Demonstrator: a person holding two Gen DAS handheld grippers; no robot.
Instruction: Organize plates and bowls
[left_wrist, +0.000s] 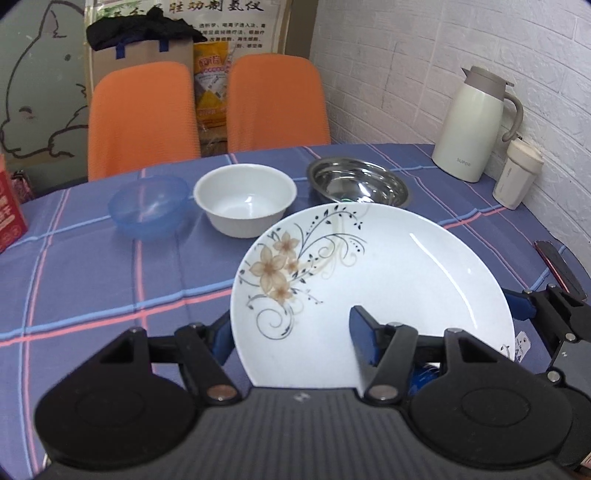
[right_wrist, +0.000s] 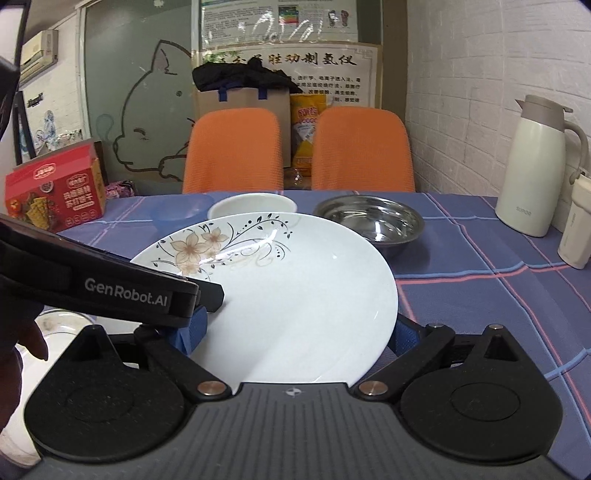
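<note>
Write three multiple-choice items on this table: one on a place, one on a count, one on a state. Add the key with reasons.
1. Which bowl stands in the middle of the row at the far side of the table?
A. blue bowl
B. white bowl
C. steel bowl

2. How many orange chairs stand behind the table?
A. one
B. two
C. four

3. In what state is the steel bowl?
A. upright and empty
B. turned upside down
C. filled with fruit

Key:
1 B: the white bowl has the blue bowl on one side and the steel bowl on the other.
2 B: two orange backrests rise side by side beyond the table edge.
3 A: its shiny inside faces up and nothing lies in it.
</note>
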